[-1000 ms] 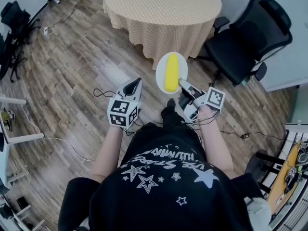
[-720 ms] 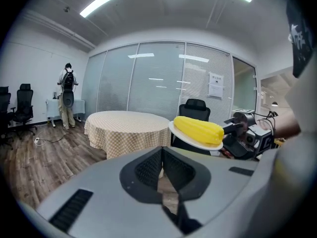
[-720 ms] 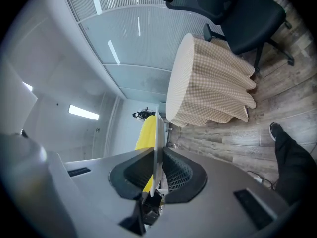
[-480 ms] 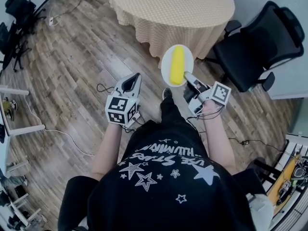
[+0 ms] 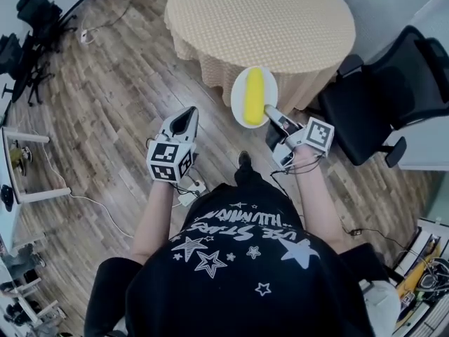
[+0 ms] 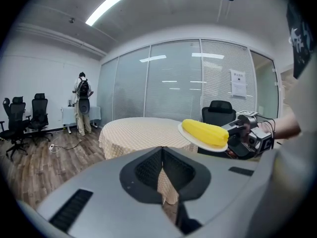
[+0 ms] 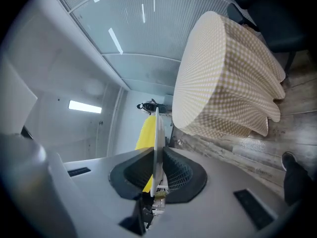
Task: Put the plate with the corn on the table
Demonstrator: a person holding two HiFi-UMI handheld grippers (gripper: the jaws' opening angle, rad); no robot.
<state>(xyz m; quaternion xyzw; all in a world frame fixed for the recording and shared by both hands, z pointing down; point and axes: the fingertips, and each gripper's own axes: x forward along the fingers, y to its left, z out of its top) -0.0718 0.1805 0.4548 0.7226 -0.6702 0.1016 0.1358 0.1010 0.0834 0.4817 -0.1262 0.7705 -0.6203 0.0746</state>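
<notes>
A white plate [image 5: 240,105] carrying a yellow corn cob [image 5: 254,96] hangs in the air just short of the round table [image 5: 261,17] with its beige checked cloth. My right gripper [image 5: 269,111] is shut on the plate's near rim. In the right gripper view the plate [image 7: 157,133] shows edge-on between the jaws, the corn [image 7: 144,134] to its left and the table [image 7: 223,78] ahead. My left gripper [image 5: 184,120] is shut and holds nothing, lower left of the plate. The left gripper view shows the plate [image 6: 197,138], the corn [image 6: 205,133] and the table [image 6: 141,131].
A black office chair [image 5: 391,90] stands right of the table. More black chairs [image 5: 28,27] stand at the far left. Cables [image 5: 77,201] lie on the wooden floor. A white desk edge [image 5: 8,188] is at the left. A person [image 6: 81,100] stands far back in the left gripper view.
The person has stepped toward the table; the plate with corn, held in the right gripper, now hangs close to the table's near edge. The left gripper stays shut and empty.
</notes>
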